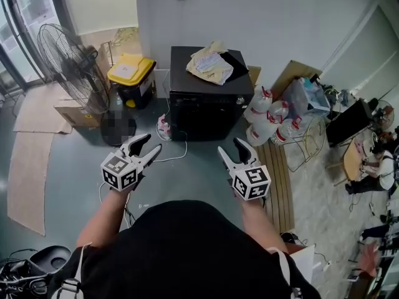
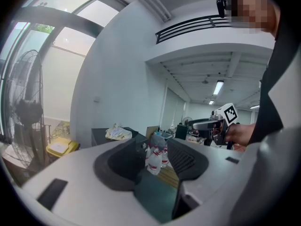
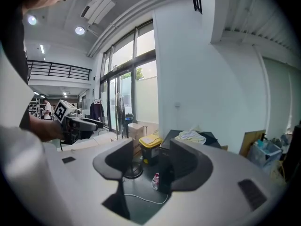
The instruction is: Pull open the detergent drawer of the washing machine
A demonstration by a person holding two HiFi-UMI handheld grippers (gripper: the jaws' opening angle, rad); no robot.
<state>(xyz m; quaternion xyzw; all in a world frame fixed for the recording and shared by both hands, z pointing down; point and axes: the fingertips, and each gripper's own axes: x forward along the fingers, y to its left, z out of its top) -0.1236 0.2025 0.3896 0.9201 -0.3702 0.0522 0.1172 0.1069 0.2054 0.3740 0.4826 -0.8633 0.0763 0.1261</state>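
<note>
The black washing machine stands against the white wall with crumpled cloths on its lid; its dark front faces me and I cannot make out the detergent drawer. Both grippers hover over the floor short of it, touching nothing. My left gripper is open and empty, and so is my right gripper. In the left gripper view the open jaws frame the bottles, with the machine at their left. In the right gripper view the open jaws point at the machine's left side.
A standing fan and a yellow-lidded black bin are left of the machine. Several water bottles and a wooden slatted board lie to its right. A white cable runs across the floor in front.
</note>
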